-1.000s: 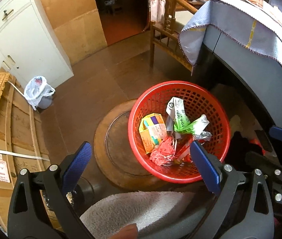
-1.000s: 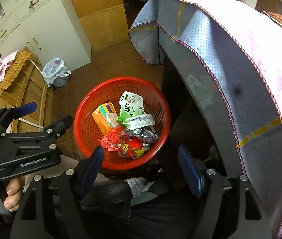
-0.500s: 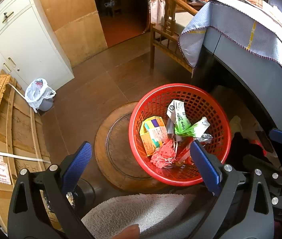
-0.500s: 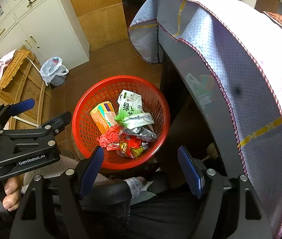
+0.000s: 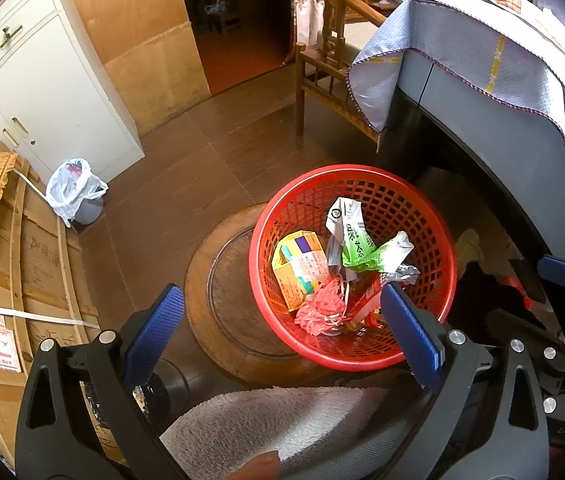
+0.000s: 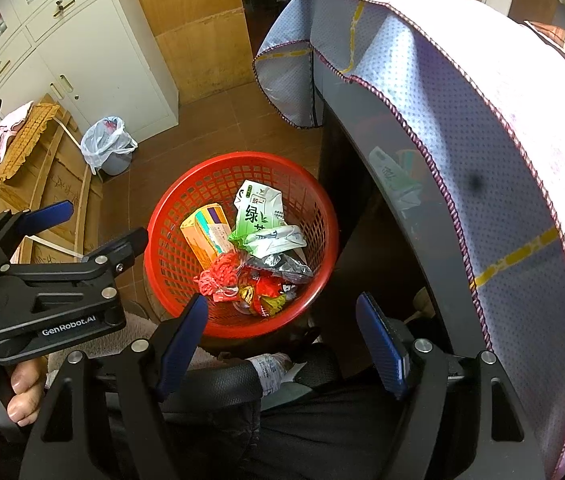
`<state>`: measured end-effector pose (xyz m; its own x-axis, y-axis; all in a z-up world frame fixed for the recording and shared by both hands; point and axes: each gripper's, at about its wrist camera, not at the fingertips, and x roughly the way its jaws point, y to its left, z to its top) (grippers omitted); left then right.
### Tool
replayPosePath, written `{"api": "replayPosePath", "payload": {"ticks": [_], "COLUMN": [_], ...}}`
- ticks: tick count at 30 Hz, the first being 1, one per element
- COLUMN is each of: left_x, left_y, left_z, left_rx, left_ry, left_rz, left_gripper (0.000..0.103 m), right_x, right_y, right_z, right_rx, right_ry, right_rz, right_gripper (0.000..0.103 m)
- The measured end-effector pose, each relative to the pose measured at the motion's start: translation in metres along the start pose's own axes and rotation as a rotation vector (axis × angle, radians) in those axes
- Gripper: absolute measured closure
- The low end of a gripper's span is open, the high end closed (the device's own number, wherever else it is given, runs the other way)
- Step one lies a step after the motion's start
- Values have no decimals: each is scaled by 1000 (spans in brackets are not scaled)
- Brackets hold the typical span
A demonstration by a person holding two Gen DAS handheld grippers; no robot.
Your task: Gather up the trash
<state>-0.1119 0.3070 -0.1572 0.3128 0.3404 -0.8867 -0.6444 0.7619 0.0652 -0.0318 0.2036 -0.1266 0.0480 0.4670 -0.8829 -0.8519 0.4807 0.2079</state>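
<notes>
Both wrist views look down, sharing the red basket.

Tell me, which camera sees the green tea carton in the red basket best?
The right wrist view: the green tea carton faces the camera flat, with its big print readable. In the left wrist view the carton looks crumpled and turned sideways in the red basket, print only partly showing.
</notes>
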Motion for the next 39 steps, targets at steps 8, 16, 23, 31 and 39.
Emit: {"api": "replayPosePath", "payload": {"ticks": [8, 16, 23, 31, 39], "left_x": [0, 1, 1, 1, 3], "left_y": [-1, -3, -3, -3, -6], "left_z": [-1, -1, -1, -1, -3], "left_rx": [2, 7, 7, 6, 0], "left_ry": [3, 7, 8, 8, 16], "left_rz": [-4, -8, -8, -9, -19], "left_gripper": [8, 8, 8, 8, 8], "right_x": [0, -2, -2, -2, -2], "right_y": [0, 1, 1, 1, 1], "right_z": [0, 0, -1, -1, -1], "right_rx": [0, 1, -2, 0, 2], "right_ry": [0, 0, 0, 0, 1], "right_rz": [0, 0, 0, 3, 3], "right_gripper": [27, 27, 27, 27, 27]}}
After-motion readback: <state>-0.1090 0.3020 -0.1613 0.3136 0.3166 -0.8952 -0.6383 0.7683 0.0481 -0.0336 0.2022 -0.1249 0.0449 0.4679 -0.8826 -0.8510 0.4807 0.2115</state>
